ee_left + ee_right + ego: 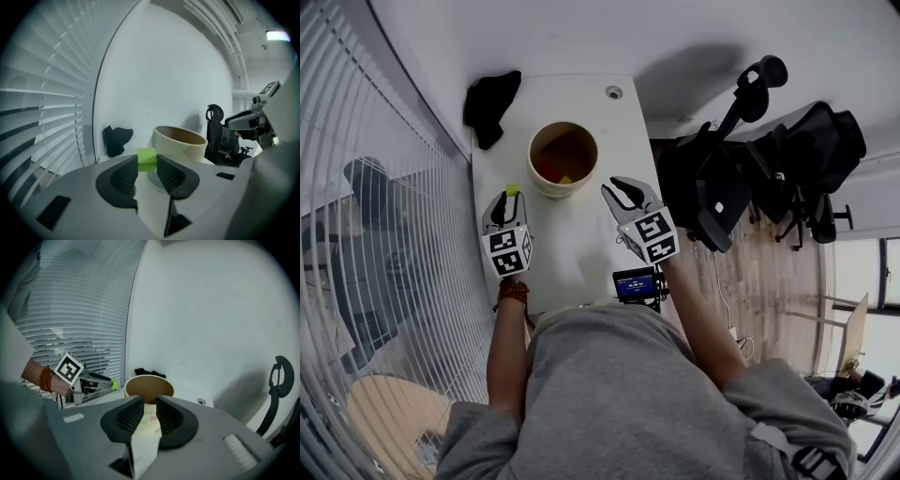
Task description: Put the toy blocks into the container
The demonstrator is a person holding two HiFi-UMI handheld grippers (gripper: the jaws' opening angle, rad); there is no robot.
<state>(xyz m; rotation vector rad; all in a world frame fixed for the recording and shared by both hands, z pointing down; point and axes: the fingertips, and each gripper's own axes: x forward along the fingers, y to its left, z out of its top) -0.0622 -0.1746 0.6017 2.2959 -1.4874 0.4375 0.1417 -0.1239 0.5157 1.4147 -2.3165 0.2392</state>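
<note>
Bare table (572,246) before container (557,190); cloth (492,103), perhaps, beyond.

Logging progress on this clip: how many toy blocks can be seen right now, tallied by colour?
green block, clamped in the left hand-held gripper: 1
red block, inside the container: 1
yellow block, inside the container: 1
Total: 3 in sight; the container's wall may hide others.
</note>
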